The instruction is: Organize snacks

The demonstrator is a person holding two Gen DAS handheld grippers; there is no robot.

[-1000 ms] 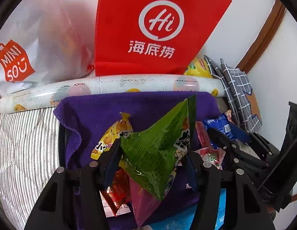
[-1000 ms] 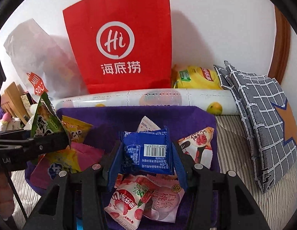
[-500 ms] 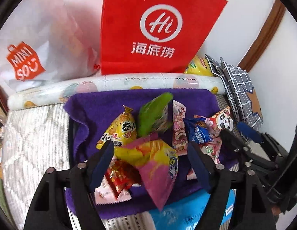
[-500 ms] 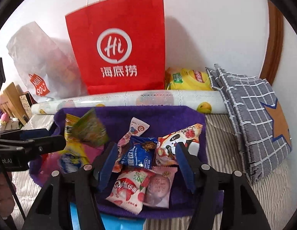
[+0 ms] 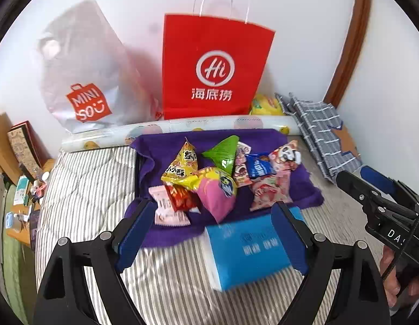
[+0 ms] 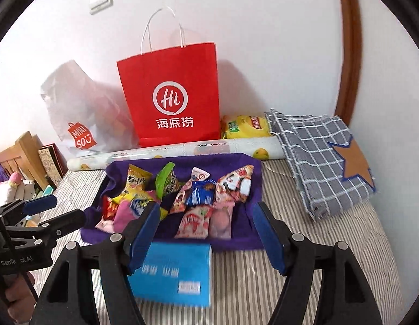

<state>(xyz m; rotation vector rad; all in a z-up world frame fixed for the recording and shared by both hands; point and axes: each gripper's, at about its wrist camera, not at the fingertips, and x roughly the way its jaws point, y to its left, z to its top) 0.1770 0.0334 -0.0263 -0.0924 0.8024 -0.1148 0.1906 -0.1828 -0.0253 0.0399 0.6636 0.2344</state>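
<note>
Several snack packets lie in a pile on a purple cloth: a green packet, a blue packet, a yellow one and a pink one. My left gripper hangs above and short of the pile, jaws opening, nothing between them. My right gripper is likewise back from the pile, jaws opening and empty. A blue tissue pack lies in front of the cloth.
A red paper bag, a white plastic bag, a printed roll, a yellow chip bag and a folded checked cloth line the wall. The striped bedding drops off at left beside cluttered shelves.
The left gripper let go of the green packet and the right let go of the blue one; both now lie on the pile. Both grippers opened and pulled back and up.
</note>
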